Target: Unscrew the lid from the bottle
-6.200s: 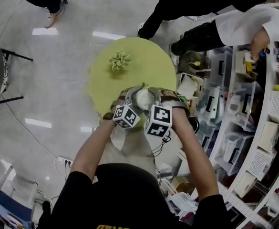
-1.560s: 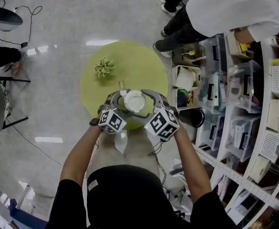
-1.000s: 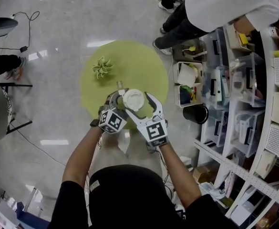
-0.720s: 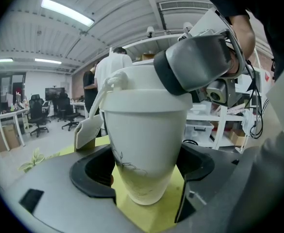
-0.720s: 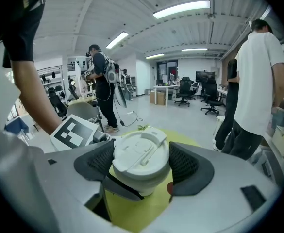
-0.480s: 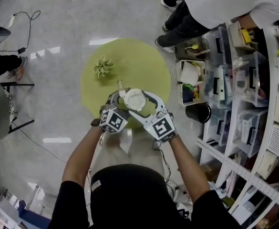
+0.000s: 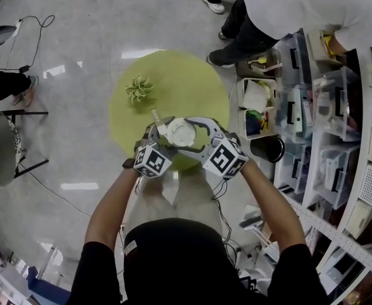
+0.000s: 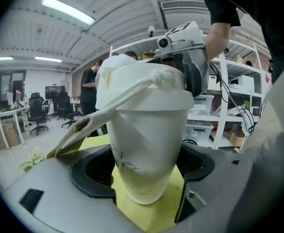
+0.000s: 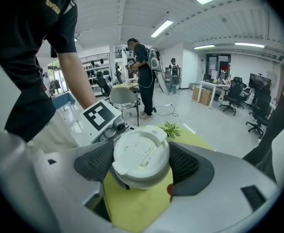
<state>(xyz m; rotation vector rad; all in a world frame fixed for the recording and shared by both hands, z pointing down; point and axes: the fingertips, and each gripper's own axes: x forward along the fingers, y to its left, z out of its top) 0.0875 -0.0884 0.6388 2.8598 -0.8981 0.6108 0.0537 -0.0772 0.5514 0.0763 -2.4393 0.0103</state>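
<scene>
A white tapered bottle (image 8: pixel 146 144) with a white lid (image 9: pixel 141 154) and a tan strap (image 8: pixel 81 132) is held over the round yellow-green table (image 7: pixel 173 75). My left gripper (image 8: pixel 146 178) is shut on the bottle's lower body, one pad on each side. From the opposite side my right gripper (image 9: pixel 142 166) reaches over the top. Its jaws have just been closing with the lid between them, and both ribbed pads now press on the lid's rim. In the head view the lid (image 7: pixel 179 132) shows between the two marker cubes.
A small green plant-like thing (image 7: pixel 138 89) lies on the table's far left. Shelves with plastic bins (image 7: pixel 325 107) run along the right, with a black cup (image 7: pixel 266 148) beside them. A person in white (image 7: pixel 313 5) stands at the back right.
The right gripper has rolled around the lid, its marker cube swinging to the right, and its jaws have narrowed onto the lid. The left gripper and the bottle have stayed put.
</scene>
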